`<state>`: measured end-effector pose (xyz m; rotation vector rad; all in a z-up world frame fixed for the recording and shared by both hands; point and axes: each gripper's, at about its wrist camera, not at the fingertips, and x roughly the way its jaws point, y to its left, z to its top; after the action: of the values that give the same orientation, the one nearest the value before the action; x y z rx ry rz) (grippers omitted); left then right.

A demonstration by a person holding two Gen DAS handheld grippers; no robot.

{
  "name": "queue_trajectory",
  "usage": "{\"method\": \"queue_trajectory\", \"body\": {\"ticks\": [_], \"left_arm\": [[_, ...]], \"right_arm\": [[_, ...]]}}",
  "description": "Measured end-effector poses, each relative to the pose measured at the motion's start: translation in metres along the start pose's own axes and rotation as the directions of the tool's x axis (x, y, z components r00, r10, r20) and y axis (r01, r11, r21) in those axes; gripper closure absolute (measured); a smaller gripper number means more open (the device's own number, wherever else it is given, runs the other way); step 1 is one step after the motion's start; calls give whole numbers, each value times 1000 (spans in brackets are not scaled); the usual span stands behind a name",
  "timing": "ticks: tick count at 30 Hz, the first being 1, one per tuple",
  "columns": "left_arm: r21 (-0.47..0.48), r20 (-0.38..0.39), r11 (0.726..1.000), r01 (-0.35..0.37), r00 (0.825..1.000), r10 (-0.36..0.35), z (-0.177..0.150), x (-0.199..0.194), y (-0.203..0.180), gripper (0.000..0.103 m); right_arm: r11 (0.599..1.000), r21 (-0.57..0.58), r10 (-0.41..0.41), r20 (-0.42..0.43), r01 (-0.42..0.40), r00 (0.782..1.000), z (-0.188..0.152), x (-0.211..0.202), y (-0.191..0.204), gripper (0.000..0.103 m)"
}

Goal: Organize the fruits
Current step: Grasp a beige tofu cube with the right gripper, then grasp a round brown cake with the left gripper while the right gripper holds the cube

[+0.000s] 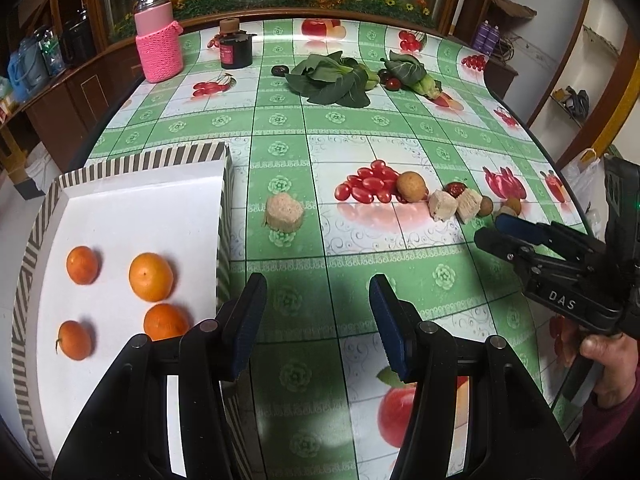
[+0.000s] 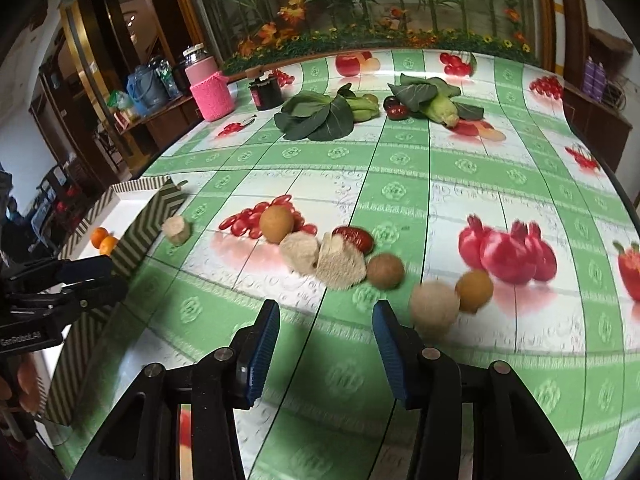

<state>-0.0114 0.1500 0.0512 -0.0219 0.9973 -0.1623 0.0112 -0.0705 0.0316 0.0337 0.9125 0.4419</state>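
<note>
Both grippers are hovering over a glossy green-checked tablecloth (image 1: 280,128) printed with fruit. The left gripper (image 1: 318,320) is holding its ribbed blue pads apart with nothing between them, just beside a shallow white tray (image 1: 132,216) with a striped rim, where four smooth round oranges (image 1: 151,277) are lying. The right gripper (image 2: 326,344) is also standing parted and empty, near a cluster of rough tan blocks (image 2: 340,260), small brown round fruits (image 2: 276,224) and a wrinkled red date (image 2: 354,238). Leafy greens (image 1: 332,80) are lying farther back.

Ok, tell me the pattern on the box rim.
Dark and cream stripes on the box rim, clearest in the left wrist view.
</note>
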Motion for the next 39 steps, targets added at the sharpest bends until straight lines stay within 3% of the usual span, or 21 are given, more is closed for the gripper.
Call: {"method": "queue_trajectory", "body": {"ticks": [7,13,15,26,34,36,39], "left_arm": [[8,-12,1000,-2,1000,2,7,8,1,50],[5,-28,1000,-5,1000,5,11,17,4,50],[3,-35,1000,-6,999,6,12,21,5,50],[-10,-75,999,31,997,-32,25,39,13,50],[28,-94,999,24,995,-21,40,56,12,50],[34,-96,999,32,995,-29,43,61,13,53],[49,-91,998,29,996,-25,45,65,14,72]], "right_arm": [[987,-151,-50,-11,48,999,17,14,9,60],[949,-302,-109,-57,87,992,20,36,14,72],[959,-279,-73,-55,55,996,22,36,7,80],[988,-126,89,11,-87,996,9,1,8,80],[986,-107,133,10,-131,991,0,4,23,80],[985,-105,140,6,-138,990,0,5,24,80],[984,-96,150,13,-148,989,0,4,24,80]]}}
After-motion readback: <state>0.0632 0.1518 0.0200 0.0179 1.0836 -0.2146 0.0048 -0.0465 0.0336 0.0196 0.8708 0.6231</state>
